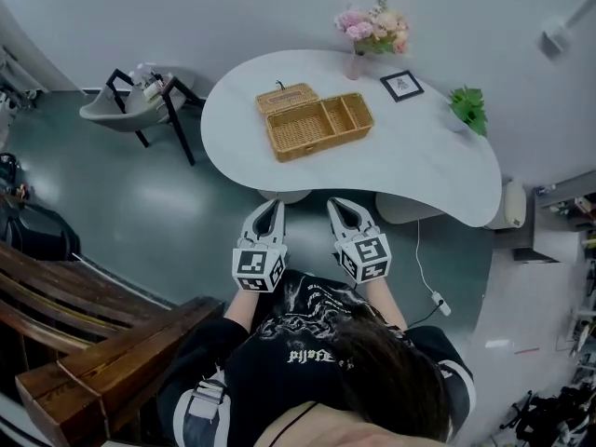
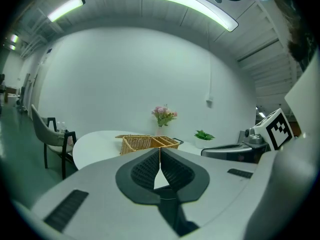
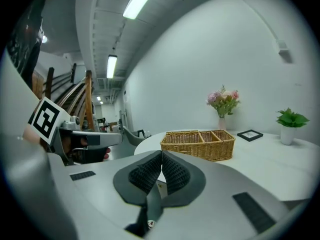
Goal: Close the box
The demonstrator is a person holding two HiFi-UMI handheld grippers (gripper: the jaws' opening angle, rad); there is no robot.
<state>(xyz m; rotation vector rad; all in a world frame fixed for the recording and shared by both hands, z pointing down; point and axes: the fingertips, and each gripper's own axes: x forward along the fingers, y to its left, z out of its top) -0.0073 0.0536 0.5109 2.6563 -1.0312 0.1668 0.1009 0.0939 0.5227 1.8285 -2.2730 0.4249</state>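
A wicker box [image 1: 319, 125] with several compartments stands on the white table [image 1: 428, 161], its woven lid [image 1: 287, 97] folded back open behind it. Both grippers hang side by side over the floor, short of the table's near edge and apart from the box. My left gripper [image 1: 272, 204] is shut and holds nothing; in the left gripper view its tips [image 2: 160, 150] meet, with the box [image 2: 149, 142] well ahead. My right gripper [image 1: 336, 203] is also shut and holds nothing; the right gripper view shows its tips [image 3: 161, 154] closed, with the box [image 3: 198, 143] ahead to the right.
On the table's far side stand a vase of pink flowers [image 1: 371, 28], a small picture frame [image 1: 401, 85] and a green plant [image 1: 468, 108]. A chair [image 1: 140, 106] sits left of the table. Wooden slats [image 1: 84, 343] lie at lower left. A cable [image 1: 438, 299] runs across the floor.
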